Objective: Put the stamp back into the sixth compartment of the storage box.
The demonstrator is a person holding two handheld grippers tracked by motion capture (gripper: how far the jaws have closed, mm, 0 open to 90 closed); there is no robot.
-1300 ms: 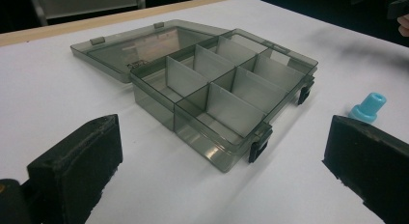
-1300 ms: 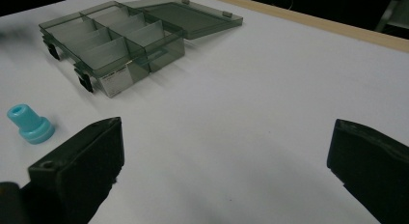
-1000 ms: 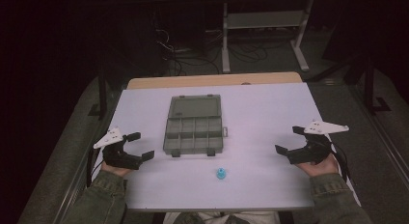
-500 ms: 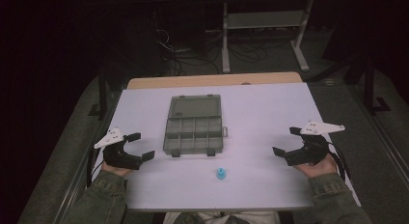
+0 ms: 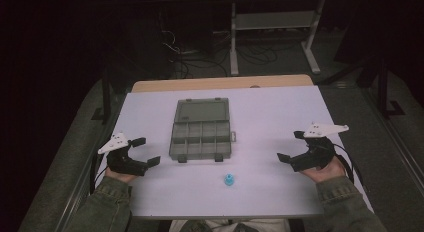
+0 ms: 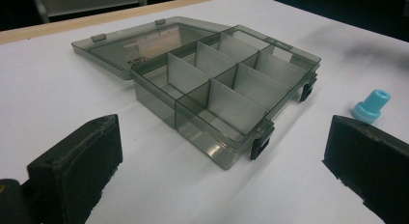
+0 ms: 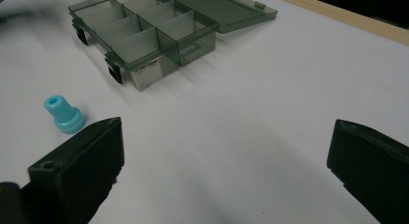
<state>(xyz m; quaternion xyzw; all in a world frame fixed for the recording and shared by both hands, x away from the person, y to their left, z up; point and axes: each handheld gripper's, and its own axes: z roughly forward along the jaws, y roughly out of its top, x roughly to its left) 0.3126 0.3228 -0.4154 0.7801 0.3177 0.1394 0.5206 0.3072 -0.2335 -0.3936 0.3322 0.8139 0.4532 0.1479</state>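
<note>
High view: white table [image 5: 270, 192], a grey compartment box [image 5: 201, 135] at its middle with the lid laid flat open on the far side, all compartments bare. A small blue cap [image 5: 229, 180] stands on the table just in front of the box, toward its right corner, not touching it. Left claw [image 5: 143, 151] sits near the table's left edge, jaws spread wide, nothing between them. Right claw [image 5: 289, 146] sits near the right edge, jaws likewise spread wide and bare. Both claws well apart from box and cap. Left gripper view: the two black jaws stand far apart at the bottom corners, holding nothing; box [image 6: 222, 96] lies ahead between them, black latches on its near side, cap [image 6: 370, 106] just above the right jaw. Right gripper view: jaws wide, touching nothing visible; cap [image 7: 63, 115] upright just beyond the left jaw, box [image 7: 144, 35] farther off, lid hinged back.
</note>
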